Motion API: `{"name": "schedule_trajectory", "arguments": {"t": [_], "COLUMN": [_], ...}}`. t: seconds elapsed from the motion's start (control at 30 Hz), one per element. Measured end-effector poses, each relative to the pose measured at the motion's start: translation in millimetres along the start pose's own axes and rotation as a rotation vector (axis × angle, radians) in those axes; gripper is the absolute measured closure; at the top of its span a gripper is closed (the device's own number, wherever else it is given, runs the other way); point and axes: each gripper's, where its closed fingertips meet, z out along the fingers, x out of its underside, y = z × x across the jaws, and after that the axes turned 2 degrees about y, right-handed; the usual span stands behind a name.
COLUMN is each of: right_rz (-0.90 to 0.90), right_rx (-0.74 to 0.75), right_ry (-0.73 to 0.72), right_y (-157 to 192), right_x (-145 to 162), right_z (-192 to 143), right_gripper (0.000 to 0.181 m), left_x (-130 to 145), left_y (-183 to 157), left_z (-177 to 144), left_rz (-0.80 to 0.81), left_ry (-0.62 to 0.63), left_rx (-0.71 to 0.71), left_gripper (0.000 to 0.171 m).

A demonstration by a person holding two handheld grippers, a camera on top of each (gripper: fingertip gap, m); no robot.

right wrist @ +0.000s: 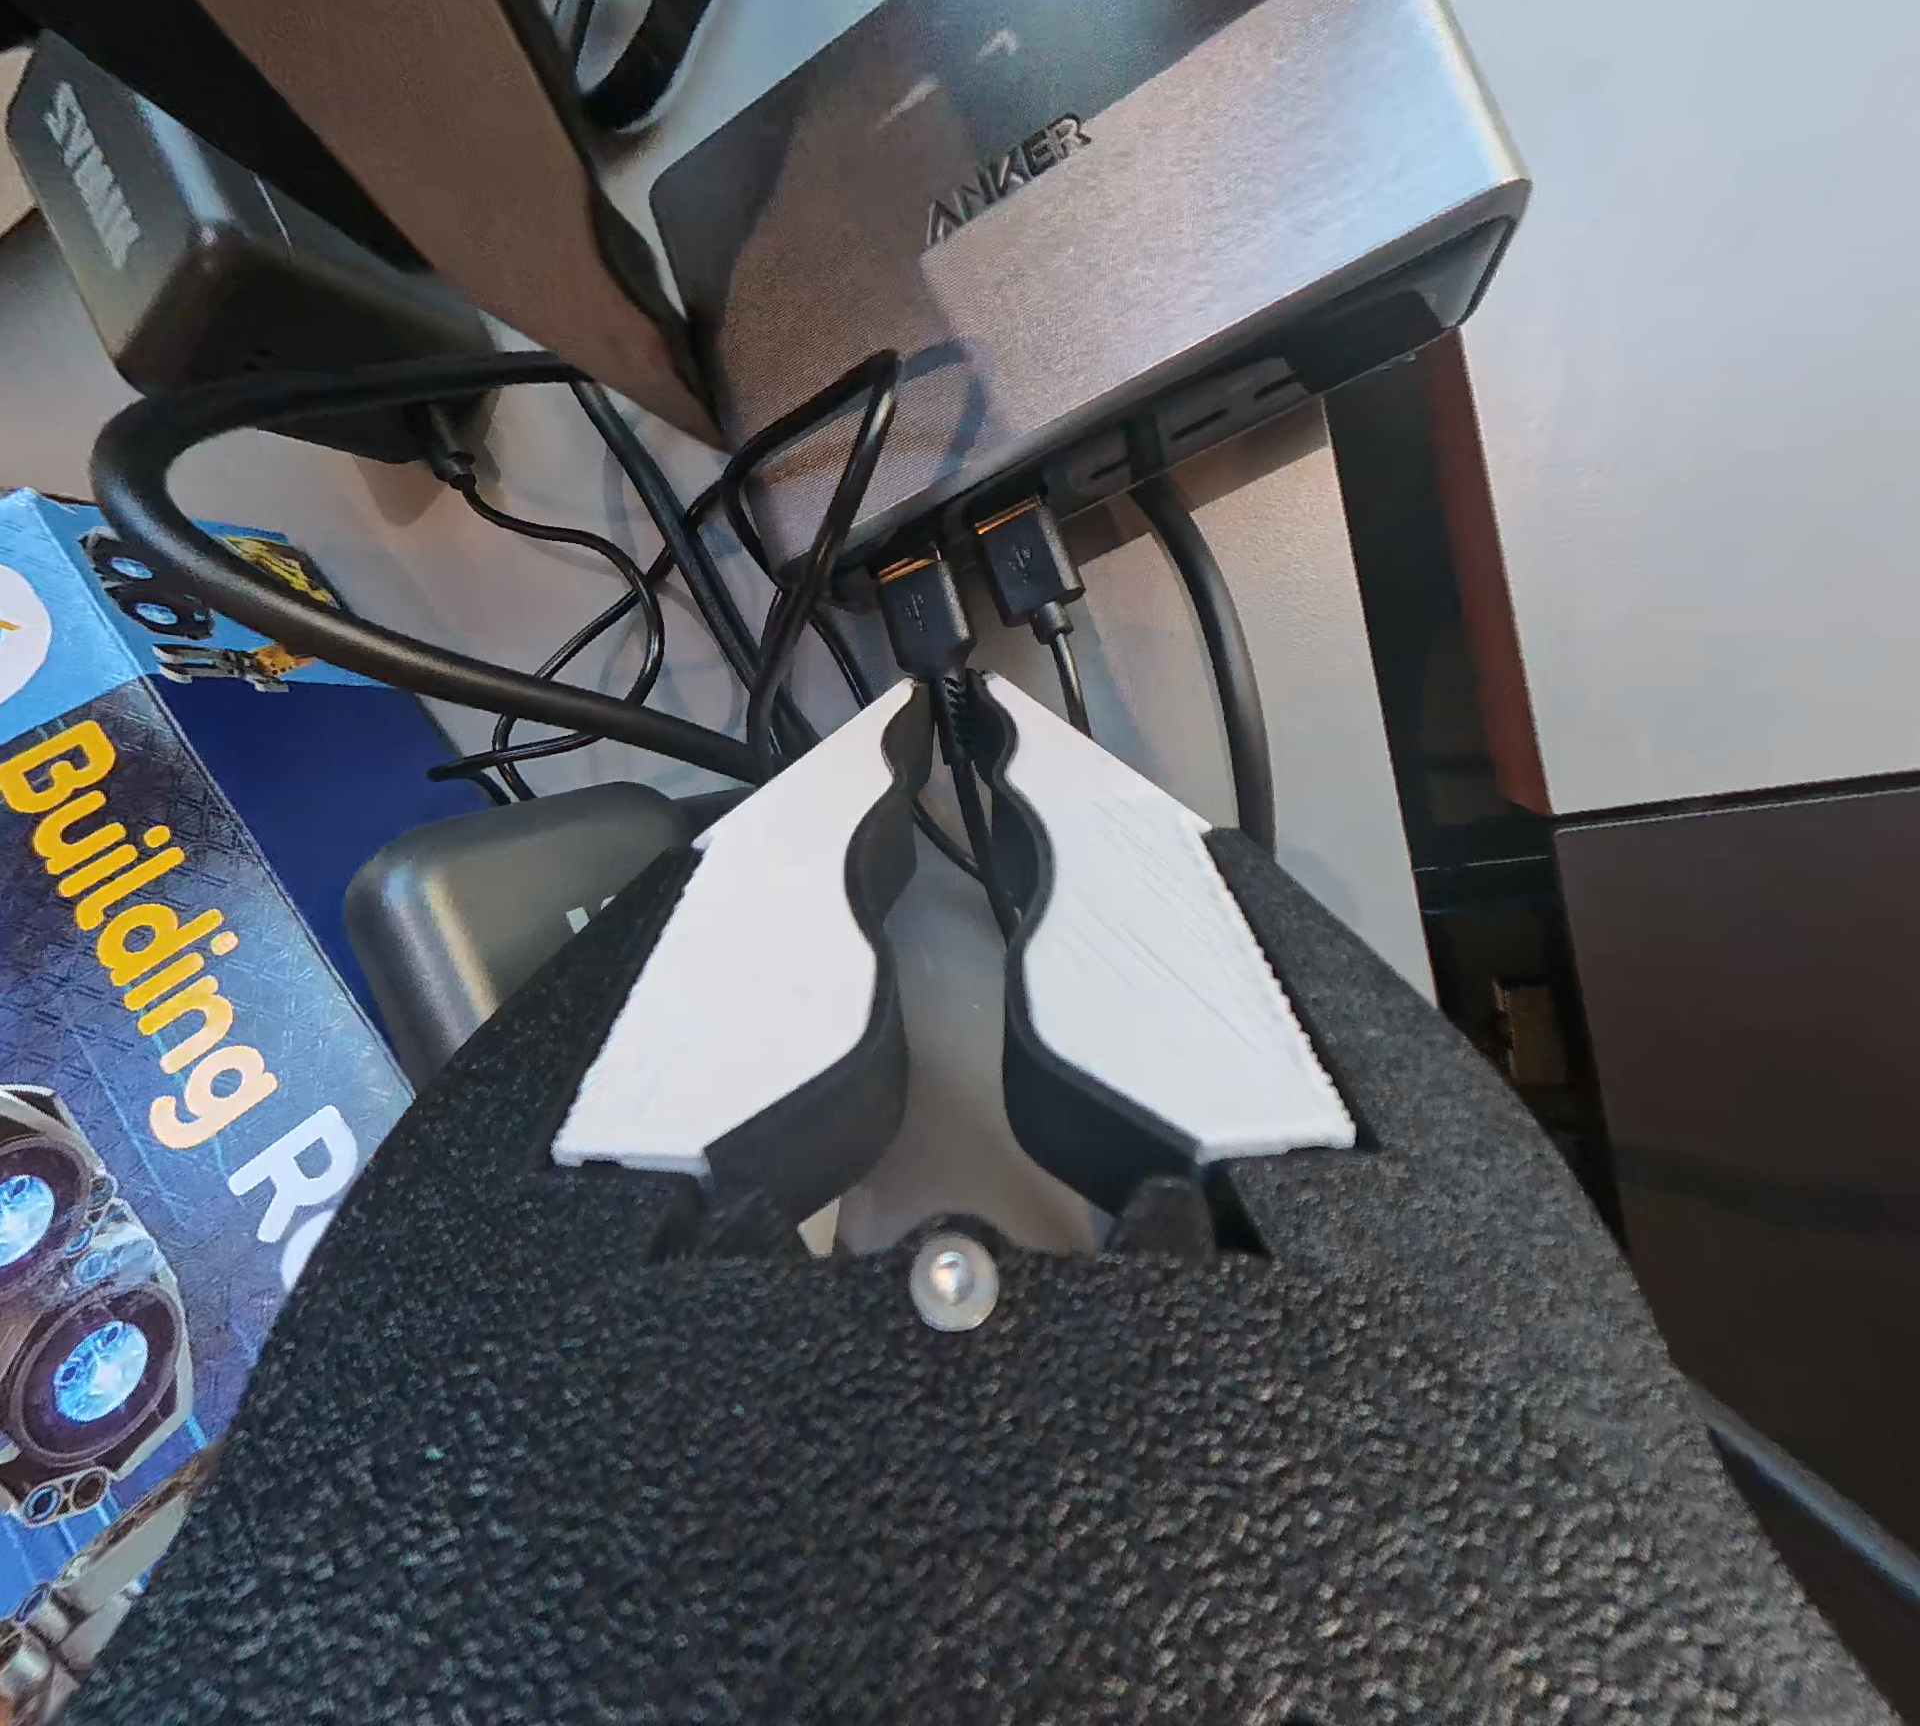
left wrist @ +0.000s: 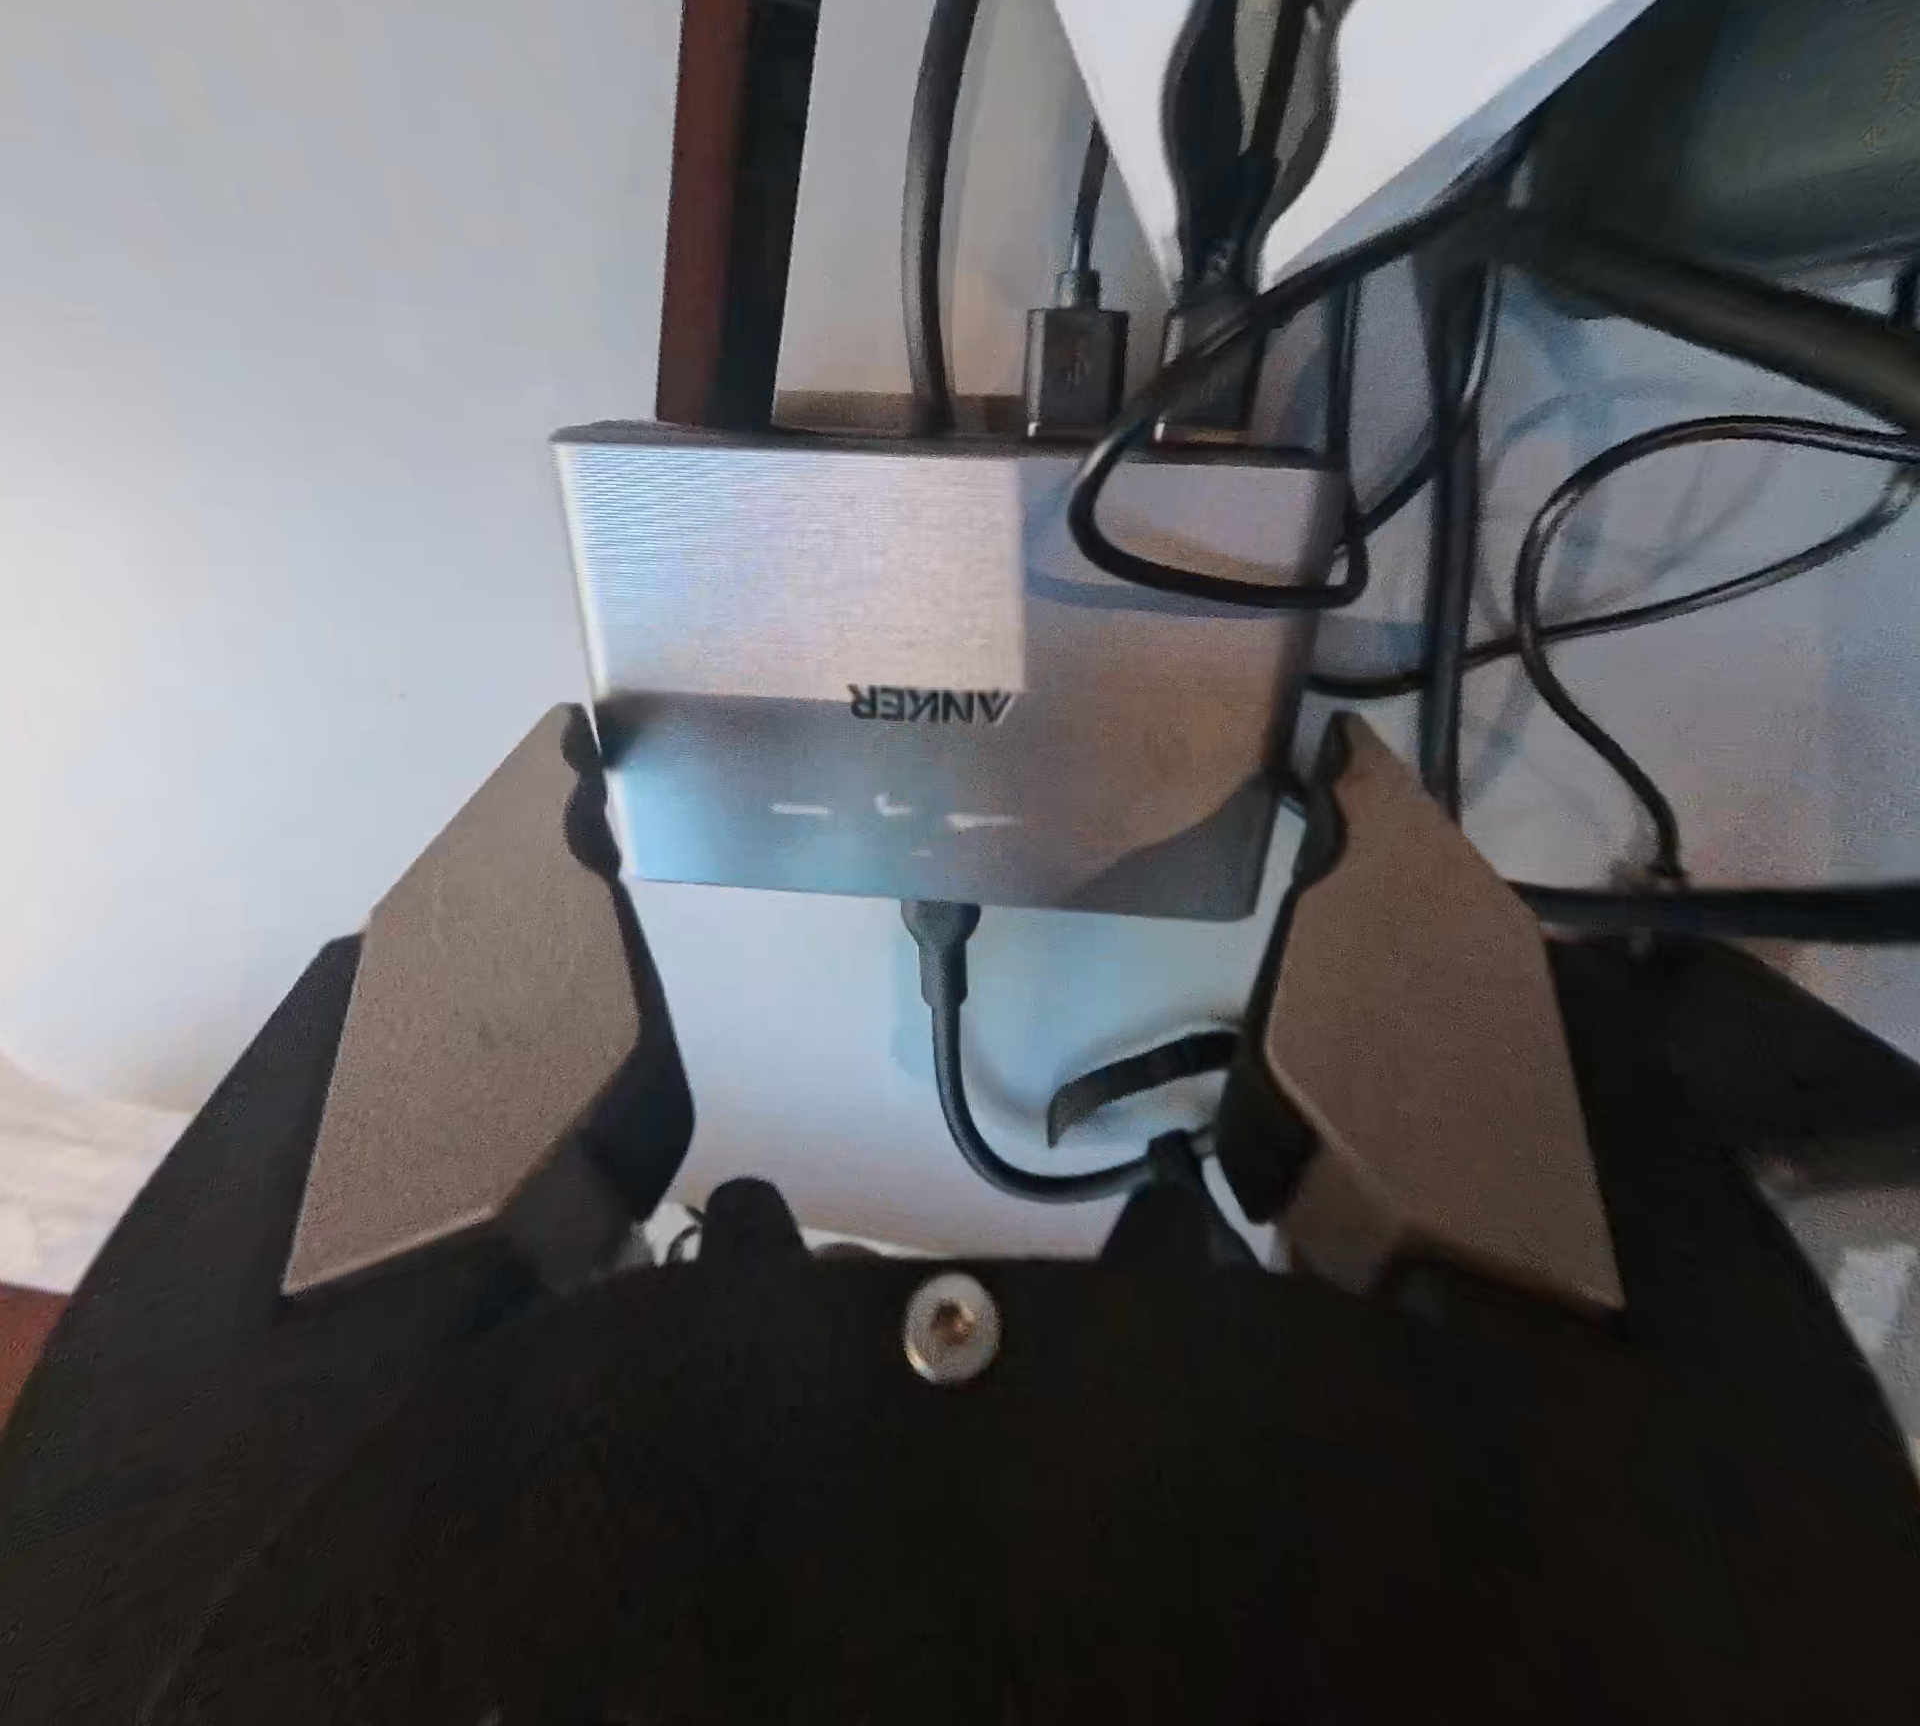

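Left gripper [left wrist: 951,783]: we see its brown fingers [left wrist: 499,980] spread wide, tips at ten and two o'clock, clamped on something grey between them. Right gripper [right wrist: 948,700]: our white fingers [right wrist: 769,928] converge toward twelve o'clock, tips nearly meeting, pinching something thin and black there.

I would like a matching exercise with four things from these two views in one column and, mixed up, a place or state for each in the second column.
Things
1. grey hub
2. left hand-held gripper
3. right hand-held gripper
4. blue box

Places or states
A. shut on a thin black cable, just below a USB plug
B. lies at the left edge of the right wrist view
C. dark fingers, clamped on both sides of the hub
D. has cables plugged into it

Pairs: 1-D, 2-C, 3-A, 4-B
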Motion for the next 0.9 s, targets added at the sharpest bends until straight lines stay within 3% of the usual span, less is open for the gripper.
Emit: {"name": "schedule_trajectory", "arguments": {"t": [0.13, 0.33, 0.57, 0.73, 0.9], "right_rz": [0.046, 0.065, 0.287, 0.387, 0.651], "right_rx": [-0.031, 0.005, 0.048, -0.015, -0.098], "right_ry": [-0.046, -0.034, -0.092, -0.13, -0.219], "right_y": [0, -2, -7, -8, -14], "right_x": [-1, 1, 2, 2, -2], "right_z": [1, -1, -5, -4, -6], "right_gripper": [0.176, 0.177, 0.177, 0.176, 0.176], "left_x": [-5, -7, -15, -19, -20], "left_y": [0, 1, 4, 4, 9], "left_z": [20, 20, 20, 19, 20], "left_rz": [-0.078, -0.062, -0.129, -0.158, -0.204], "left_ry": [0.052, 0.028, -0.08, -0.137, -0.141], "left_rx": [0.0, 0.003, -0.02, -0.032, -0.043], "left_gripper": [0.023, 0.023, 0.023, 0.024, 0.024]}}
